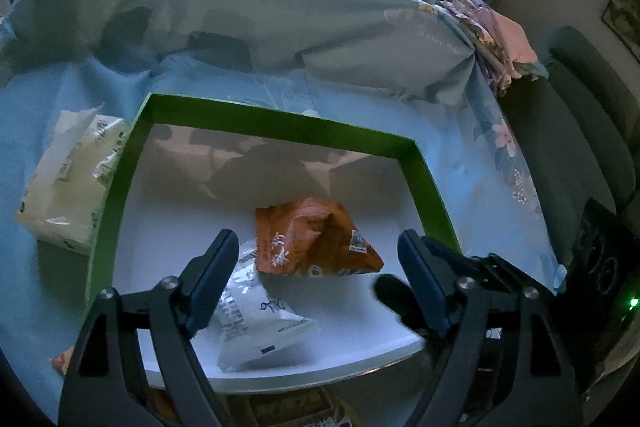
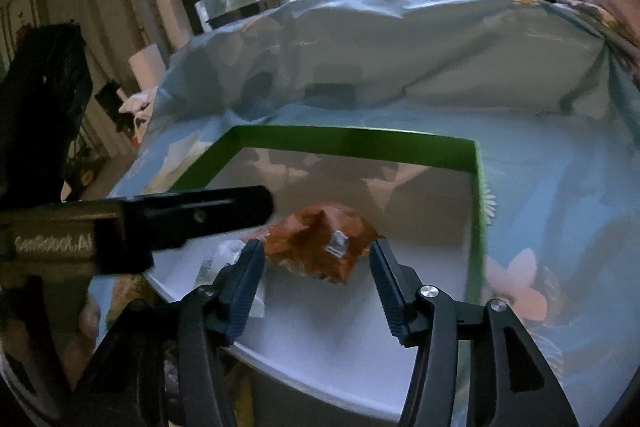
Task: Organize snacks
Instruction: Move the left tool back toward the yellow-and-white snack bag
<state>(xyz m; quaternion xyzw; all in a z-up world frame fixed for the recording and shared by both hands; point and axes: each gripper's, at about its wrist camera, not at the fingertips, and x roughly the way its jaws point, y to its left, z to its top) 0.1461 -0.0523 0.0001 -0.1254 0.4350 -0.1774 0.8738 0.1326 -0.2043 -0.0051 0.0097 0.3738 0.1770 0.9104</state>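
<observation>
A shallow box with green walls [image 1: 256,117] and a white floor lies on a blue flowered cloth. In it lie an orange snack bag [image 1: 316,241] and a white snack packet [image 1: 256,323], touching. My left gripper [image 1: 320,259] is open and empty, just above the box's near edge, with the bags between and under its fingers. In the right wrist view the same box [image 2: 352,141] holds the orange bag [image 2: 324,247] and the partly hidden white packet [image 2: 224,259]. My right gripper [image 2: 316,267] is open and empty, its fingertips either side of the orange bag. The left gripper's body [image 2: 140,223] crosses from the left.
A tissue pack [image 1: 76,187] lies left of the box. A cloth-covered mound [image 1: 248,11] rises behind it, with folded pink fabric [image 1: 496,39] at its right end. A grey sofa [image 1: 584,131] is on the right. Windows are behind.
</observation>
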